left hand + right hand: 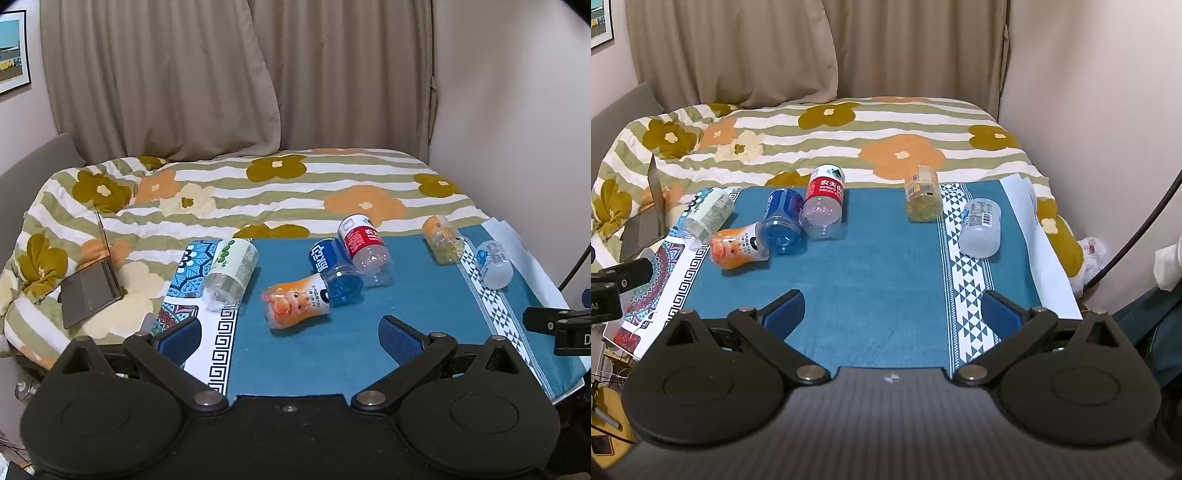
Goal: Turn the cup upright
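Several cut-bottle cups lie on their sides on a teal cloth [314,350] [879,266]. An orange cartoon cup [295,302] [738,246], a blue cup [334,271] [783,221] and a red-labelled cup [365,247] [823,206] cluster at centre left. A green-labelled cup [231,273] [703,216] lies at the left, a yellow cup [443,238] [923,194] and a frosted white cup [493,263] [980,227] at the right. My left gripper [291,336] and right gripper [892,312] are open and empty, hovering over the cloth's near edge.
A flowered striped quilt [295,188] covers the bed behind the cloth. A half-open laptop [92,284] lies on the quilt at the left. Curtains and walls stand at the back and right. The right gripper's body [561,328] shows at the left view's right edge.
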